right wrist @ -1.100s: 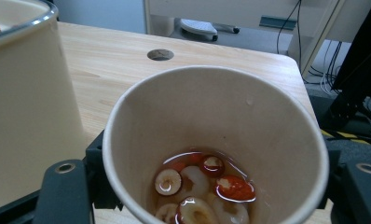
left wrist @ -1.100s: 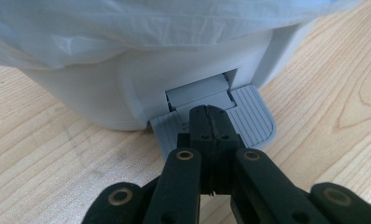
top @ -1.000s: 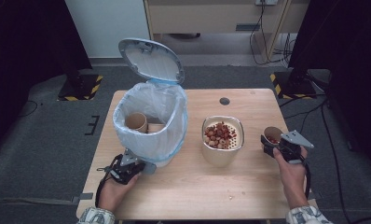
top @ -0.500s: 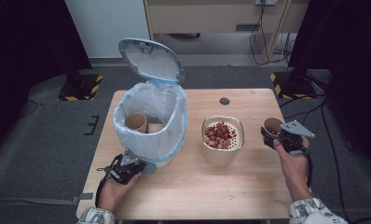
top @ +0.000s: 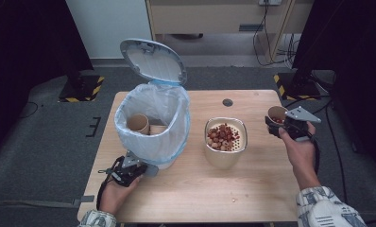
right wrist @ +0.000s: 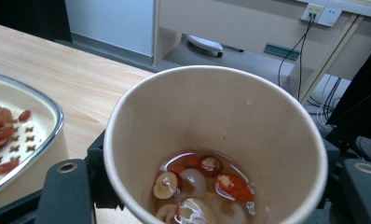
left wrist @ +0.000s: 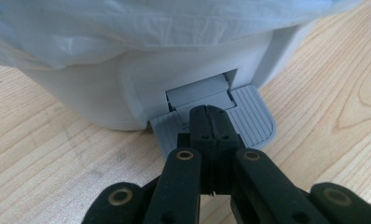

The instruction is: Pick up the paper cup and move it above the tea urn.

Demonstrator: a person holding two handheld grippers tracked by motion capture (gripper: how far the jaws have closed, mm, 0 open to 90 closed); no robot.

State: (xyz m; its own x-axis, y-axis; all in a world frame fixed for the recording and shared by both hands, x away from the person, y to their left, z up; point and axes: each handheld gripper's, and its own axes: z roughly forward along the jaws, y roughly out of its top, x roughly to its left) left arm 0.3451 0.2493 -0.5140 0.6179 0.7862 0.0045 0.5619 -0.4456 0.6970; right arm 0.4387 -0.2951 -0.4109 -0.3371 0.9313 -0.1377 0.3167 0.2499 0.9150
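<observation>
The tan paper cup [right wrist: 216,154], which holds liquid with red and pale fruit slices, is gripped between the jaws of the right gripper [top: 283,124], one black jaw on each side of its wall. In the high view this cup [top: 276,114] is at the right side of the light wooden table [top: 252,189], near the edge, to the right of the cream square bowl with a perforated insert [top: 226,142] that carries red and brown dried fruits. The left gripper [left wrist: 210,133] has its jaws closed together with nothing between them, and their tips rest on the grey ribbed pedal [left wrist: 249,119] of the white pedal bin [top: 153,125]. The lid [top: 150,61] of this bin stands open. Inside the pale blue plastic liner [top: 176,111] lie two more brown paper cups [top: 139,124].
</observation>
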